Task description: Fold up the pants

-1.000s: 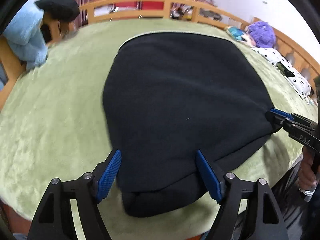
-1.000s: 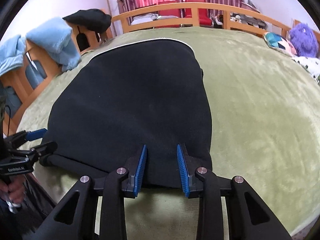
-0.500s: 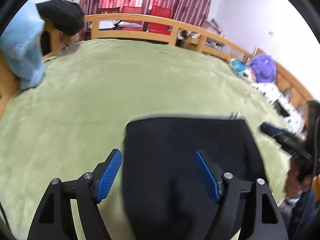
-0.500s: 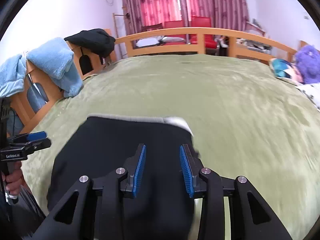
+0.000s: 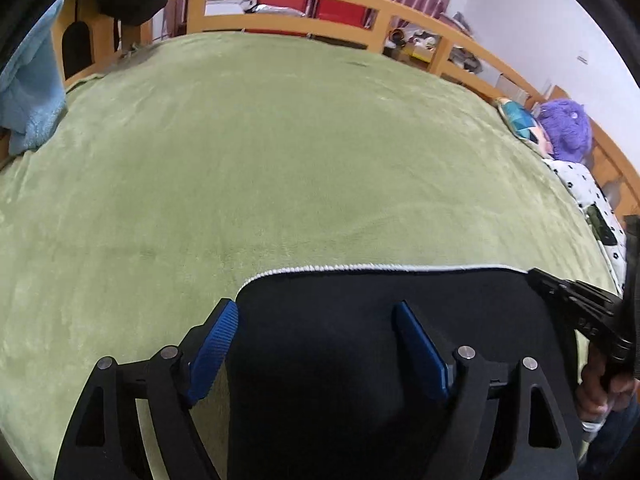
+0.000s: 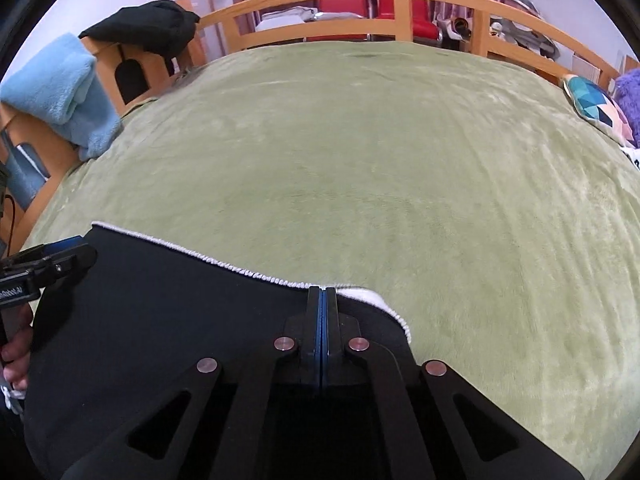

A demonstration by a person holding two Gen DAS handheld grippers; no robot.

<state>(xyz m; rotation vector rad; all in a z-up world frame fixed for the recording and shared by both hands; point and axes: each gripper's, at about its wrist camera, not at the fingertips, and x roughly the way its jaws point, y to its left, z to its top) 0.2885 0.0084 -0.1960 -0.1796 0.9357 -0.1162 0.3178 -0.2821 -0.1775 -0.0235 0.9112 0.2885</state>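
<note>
Item one: black fleece pants (image 5: 360,320) with a white fuzzy lining showing along the far edge, lying folded on the near part of the olive-green plush blanket (image 5: 280,160) that covers the wooden-railed bed.

Item two: our left gripper (image 5: 316,344), black frame with blue ribbed pads, fingers spread wide; they have just been opening further. The dark cloth lies between and under them, and we see neither pad pressing on it.

Item three: our right gripper (image 6: 322,328), same make, has just been closing and its pads now meet flat together at the white-lined corner of the pants; whether any cloth is pinched there we cannot tell.

Item four: light blue fluffy towel (image 6: 64,96) draped over the left rail.

Item five: purple plush toy (image 5: 568,128) at the right bedside.
</note>
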